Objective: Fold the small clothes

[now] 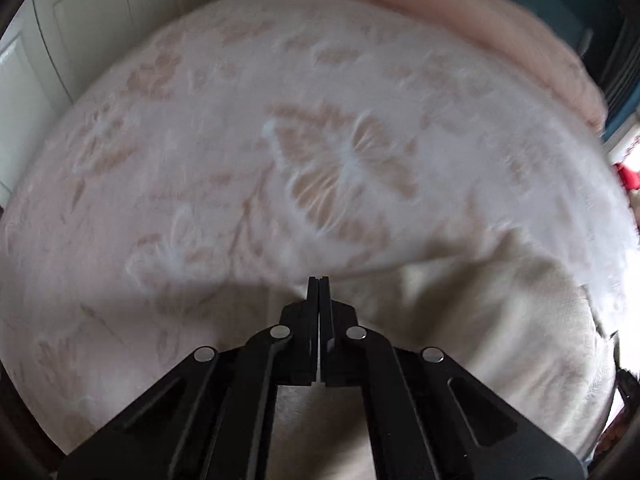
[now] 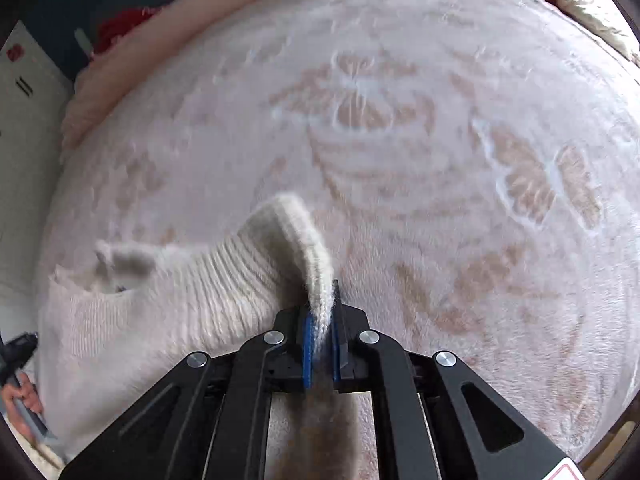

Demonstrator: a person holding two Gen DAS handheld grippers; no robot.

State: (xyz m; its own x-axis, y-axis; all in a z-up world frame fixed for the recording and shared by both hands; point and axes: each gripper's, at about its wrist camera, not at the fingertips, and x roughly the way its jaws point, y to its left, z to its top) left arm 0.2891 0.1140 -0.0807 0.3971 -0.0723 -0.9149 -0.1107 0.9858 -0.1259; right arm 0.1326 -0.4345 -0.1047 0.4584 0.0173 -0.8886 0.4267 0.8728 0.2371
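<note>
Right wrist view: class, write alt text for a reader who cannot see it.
The right tool is shut on a fold of a cream ribbed knit garment, which trails to the left over a pale bedspread with a tan floral pattern. At the left edge, a hand grips a dark handle. The picture is slightly blurred.

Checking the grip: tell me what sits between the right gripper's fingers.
In the right wrist view, a fold of the cream knitted sweater is pinched between the right gripper fingers, over the patterned blanket.
</note>
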